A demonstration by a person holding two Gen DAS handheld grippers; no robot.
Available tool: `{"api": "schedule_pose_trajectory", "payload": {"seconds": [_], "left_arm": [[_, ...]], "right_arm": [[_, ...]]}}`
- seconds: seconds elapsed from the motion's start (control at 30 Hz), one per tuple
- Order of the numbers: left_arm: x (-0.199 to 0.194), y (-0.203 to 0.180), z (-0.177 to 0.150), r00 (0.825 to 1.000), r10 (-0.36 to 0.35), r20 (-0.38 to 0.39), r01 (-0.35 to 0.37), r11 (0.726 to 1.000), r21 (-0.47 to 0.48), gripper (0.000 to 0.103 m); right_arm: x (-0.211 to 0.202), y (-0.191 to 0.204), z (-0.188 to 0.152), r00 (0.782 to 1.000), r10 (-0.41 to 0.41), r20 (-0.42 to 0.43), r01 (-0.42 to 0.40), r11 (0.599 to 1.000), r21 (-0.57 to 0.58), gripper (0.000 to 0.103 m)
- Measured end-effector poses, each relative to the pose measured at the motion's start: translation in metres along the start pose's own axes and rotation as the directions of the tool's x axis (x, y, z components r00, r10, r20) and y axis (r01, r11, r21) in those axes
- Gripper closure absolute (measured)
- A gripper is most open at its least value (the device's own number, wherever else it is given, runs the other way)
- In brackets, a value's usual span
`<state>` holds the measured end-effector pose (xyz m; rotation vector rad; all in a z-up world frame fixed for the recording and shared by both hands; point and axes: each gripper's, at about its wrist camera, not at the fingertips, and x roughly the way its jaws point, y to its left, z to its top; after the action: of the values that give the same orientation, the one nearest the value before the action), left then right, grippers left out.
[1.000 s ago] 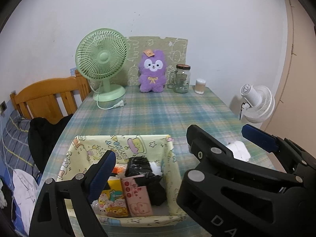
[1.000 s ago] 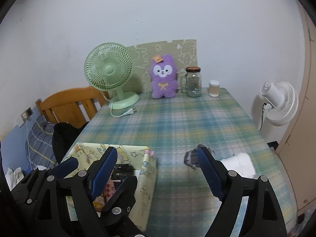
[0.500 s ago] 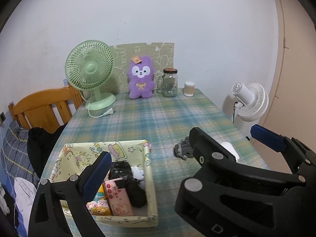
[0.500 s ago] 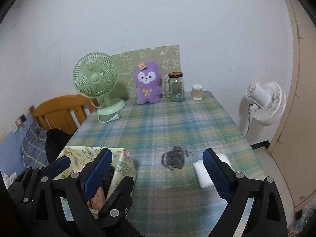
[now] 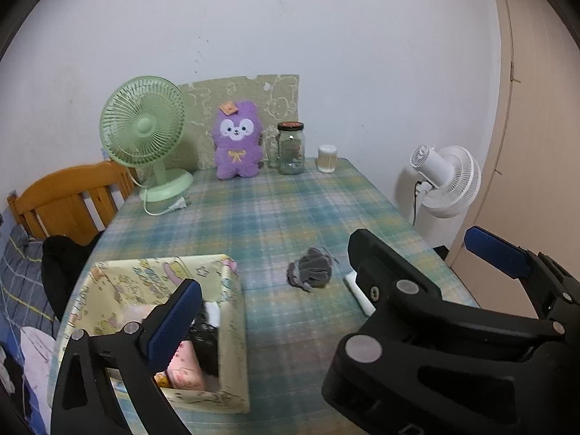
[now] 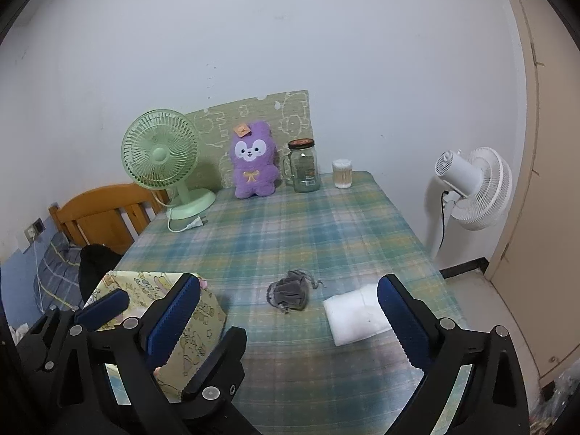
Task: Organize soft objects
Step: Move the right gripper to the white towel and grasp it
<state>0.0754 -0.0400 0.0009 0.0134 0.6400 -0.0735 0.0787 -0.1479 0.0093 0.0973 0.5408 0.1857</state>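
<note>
A grey drawstring pouch (image 6: 289,290) lies on the plaid table, also in the left wrist view (image 5: 310,266). A white folded cloth (image 6: 353,316) lies to its right. A yellow patterned fabric box (image 5: 108,290) with several items inside stands at the front left; it also shows in the right wrist view (image 6: 203,311). A purple plush toy (image 6: 253,159) sits at the back. My left gripper (image 5: 333,282) is open and empty above the box's right side. My right gripper (image 6: 290,319) is open and empty above the front of the table, near the pouch.
A green desk fan (image 6: 163,156), a glass jar (image 6: 304,166) and a small cup of swabs (image 6: 342,174) stand along the back wall. A white floor fan (image 6: 471,188) stands right of the table. A wooden bed frame (image 6: 105,210) is at the left.
Both grippers have pulled back and risen, so the box, pouch and white cloth sit farther off and lower in view. Both stay open and empty.
</note>
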Motion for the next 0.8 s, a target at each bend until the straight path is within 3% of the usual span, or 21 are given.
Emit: {"api": "schedule_pose_trajectory", "payload": {"seconds": [0.8], "left_arm": [[0.043, -0.046, -0.014, 0.999, -0.024, -0.032, 0.024, 1.000, -0.003, 0.000]], "right_arm": [[0.024, -0.057, -0.017, 0.998, -0.055, -0.019, 0.055, 0.998, 0.008, 0.003]]}}
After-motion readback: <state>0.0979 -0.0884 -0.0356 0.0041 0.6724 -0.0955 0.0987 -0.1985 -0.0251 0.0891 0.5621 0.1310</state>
